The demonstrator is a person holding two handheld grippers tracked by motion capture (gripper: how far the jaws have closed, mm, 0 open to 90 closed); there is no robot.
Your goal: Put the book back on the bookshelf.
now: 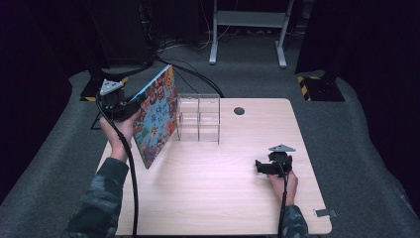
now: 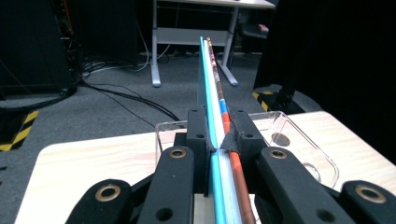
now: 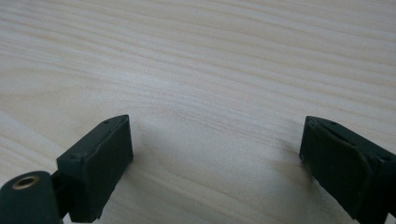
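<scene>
A thin picture book (image 1: 157, 115) with a colourful cover and a light blue edge stands tilted at the table's left side, its lower corner near the tabletop. My left gripper (image 1: 130, 108) is shut on the book's left edge. In the left gripper view the book (image 2: 215, 79) runs edge-on between the two black pads (image 2: 198, 133). A clear plastic rack (image 1: 199, 118) with several compartments stands just right of the book. My right gripper (image 1: 262, 167) rests low at the right of the table, open, its jaws wide apart over bare wood (image 3: 215, 93).
The light wooden table (image 1: 218, 193) has a round cable hole (image 1: 239, 110) near its far edge and a small metal clip (image 1: 326, 212) at its right front corner. Cables and a grey desk frame (image 1: 247, 29) lie on the carpet beyond.
</scene>
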